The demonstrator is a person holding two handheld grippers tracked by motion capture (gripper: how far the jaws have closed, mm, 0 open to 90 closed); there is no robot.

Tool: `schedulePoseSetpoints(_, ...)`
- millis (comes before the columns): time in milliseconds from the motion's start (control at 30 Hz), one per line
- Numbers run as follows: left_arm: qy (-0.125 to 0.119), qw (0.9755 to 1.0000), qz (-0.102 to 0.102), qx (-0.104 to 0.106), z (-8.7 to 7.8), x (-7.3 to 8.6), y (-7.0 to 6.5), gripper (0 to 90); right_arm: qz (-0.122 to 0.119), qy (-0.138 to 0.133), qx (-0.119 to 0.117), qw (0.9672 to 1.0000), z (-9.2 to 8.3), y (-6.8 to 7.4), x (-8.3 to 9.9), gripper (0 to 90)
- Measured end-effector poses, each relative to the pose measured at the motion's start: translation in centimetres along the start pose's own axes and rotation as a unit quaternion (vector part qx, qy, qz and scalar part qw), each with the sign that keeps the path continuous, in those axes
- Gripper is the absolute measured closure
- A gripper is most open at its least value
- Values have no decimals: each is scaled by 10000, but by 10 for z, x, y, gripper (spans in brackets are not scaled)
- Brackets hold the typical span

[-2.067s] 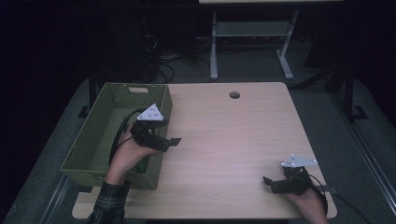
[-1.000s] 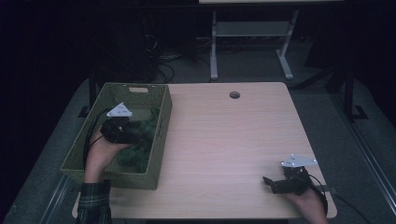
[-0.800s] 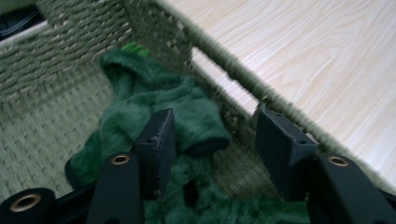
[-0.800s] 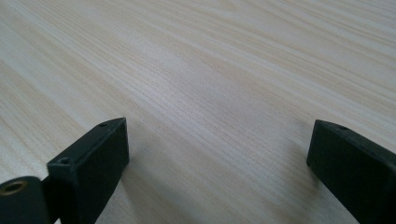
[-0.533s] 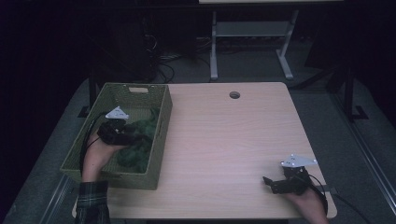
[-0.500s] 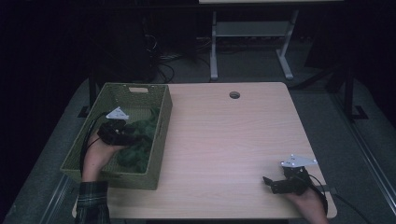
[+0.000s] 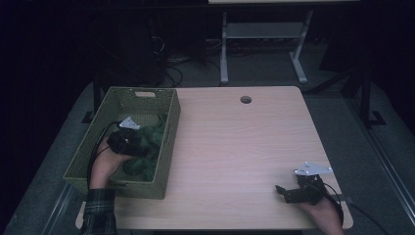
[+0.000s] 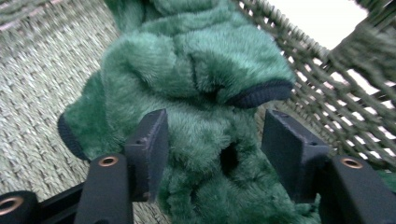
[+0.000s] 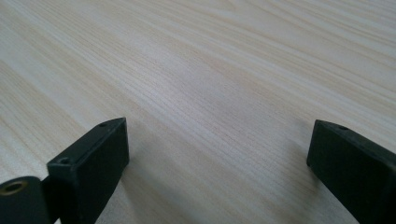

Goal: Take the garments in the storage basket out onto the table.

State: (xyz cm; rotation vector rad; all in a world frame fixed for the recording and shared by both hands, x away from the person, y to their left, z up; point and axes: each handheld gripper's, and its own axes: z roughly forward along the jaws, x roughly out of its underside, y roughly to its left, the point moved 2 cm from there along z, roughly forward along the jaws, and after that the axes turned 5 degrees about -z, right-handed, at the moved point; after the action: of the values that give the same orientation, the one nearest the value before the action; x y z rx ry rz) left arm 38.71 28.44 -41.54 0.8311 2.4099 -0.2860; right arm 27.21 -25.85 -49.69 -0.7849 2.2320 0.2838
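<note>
A green fuzzy garment [image 7: 152,137] lies bunched in the right half of a woven green basket [image 7: 139,90] at the table's left. My left gripper [image 7: 141,148] is down inside the basket, low over the garment. In the left gripper view the fleece [image 8: 196,79], with dark trim at its openings, bulges up between the jaws. The left gripper [image 8: 212,126] is open; its jaws have just been opening, the fleece brushes one pad, and there is a gap at the other. My right gripper [image 7: 282,191] rests open near the table's front right, with bare wood [image 9: 210,56] between its jaws [image 9: 219,135].
The basket's woven wall [image 8: 327,79] rises close on the right of the left gripper's jaws. The light wooden table [image 7: 235,147] has a cable hole [image 7: 245,99] near its far edge. Beyond it stand desk legs and cables on a dark floor.
My left hand has moved from above the basket's right wall leftward and down into the basket, onto the green garment. The right hand has stayed in place.
</note>
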Motion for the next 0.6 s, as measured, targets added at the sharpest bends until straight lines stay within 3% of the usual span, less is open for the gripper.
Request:
schedulePoseSetpoints(233, 299, 9995, 99, 28, 15, 1, -4, 304, 1, 0, 1, 10000, 0, 0, 0, 53)
schedulePoseSetpoints(600, 691, 9976, -8, 43, 24, 4, -3, 318, 0, -1, 0, 10000, 0, 0, 0, 53)
